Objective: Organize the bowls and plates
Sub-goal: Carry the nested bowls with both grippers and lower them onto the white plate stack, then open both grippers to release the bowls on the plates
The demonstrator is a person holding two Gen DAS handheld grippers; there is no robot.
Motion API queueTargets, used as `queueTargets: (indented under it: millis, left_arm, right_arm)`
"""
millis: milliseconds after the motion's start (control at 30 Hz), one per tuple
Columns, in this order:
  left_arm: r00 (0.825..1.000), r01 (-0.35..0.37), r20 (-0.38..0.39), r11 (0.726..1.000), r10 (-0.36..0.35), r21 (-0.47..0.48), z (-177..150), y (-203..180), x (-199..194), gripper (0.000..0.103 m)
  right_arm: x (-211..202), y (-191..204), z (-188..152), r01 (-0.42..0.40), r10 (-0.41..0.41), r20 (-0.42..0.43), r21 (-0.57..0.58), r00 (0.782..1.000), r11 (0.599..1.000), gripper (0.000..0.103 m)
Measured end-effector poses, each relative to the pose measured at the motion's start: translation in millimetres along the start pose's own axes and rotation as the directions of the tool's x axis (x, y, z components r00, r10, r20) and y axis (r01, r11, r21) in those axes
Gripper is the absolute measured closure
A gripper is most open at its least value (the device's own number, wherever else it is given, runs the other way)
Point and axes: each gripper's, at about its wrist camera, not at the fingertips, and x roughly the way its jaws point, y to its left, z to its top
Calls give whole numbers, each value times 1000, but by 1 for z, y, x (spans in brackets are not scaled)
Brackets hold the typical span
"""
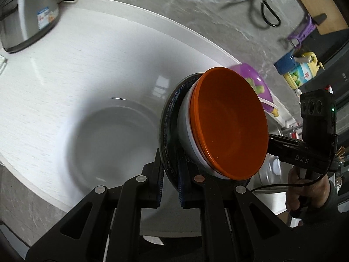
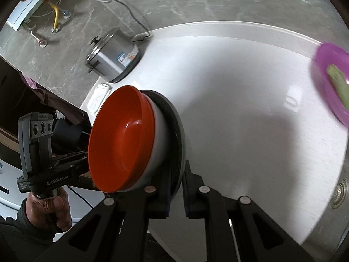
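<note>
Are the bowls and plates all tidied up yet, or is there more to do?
Partly. Done: the orange bowl sits nested in a white bowl on a dark patterned plate, one stack. In hand: the left gripper and right gripper each clamp that plate's rim, holding the stack above the white counter. Left: setting it down, and the purple bowl stands apart.

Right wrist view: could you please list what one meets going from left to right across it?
Other hand-held gripper → orange plastic bowl → white bowl beneath it → dark-rimmed round plate → white countertop → purple plastic bowl.
</note>
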Motion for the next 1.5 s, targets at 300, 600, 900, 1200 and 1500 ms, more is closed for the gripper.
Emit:
queueTargets:
  millis: [300, 600, 900, 1200, 1500]
  left_arm:
    - [998, -40, -42, 999, 39, -9, 8, 97, -7, 94]
    - [996, -37, -85, 999, 40, 40, 2, 154, 0, 94]
    - [992, -22, -121, 996, 31, 81, -4, 192, 2, 94]
    - [992, -30, -119, 989, 48, 147, 6, 184, 10, 94]
    - [991, -68, -96, 972, 91, 224, 9, 154, 25, 91]
  right_arm:
    - [64, 42, 10, 7, -7, -35, 11, 999, 1000, 91]
    - [99, 46, 5, 40, -36, -61, 70, 998, 997, 91]
    - [111, 44, -3, 68, -62, -63, 106, 996, 992, 91]
    - [118, 39, -12, 104, -93, -81, 140, 992, 985, 91]
    - [115, 40, -19, 126, -119, -54, 149, 991, 981, 90]
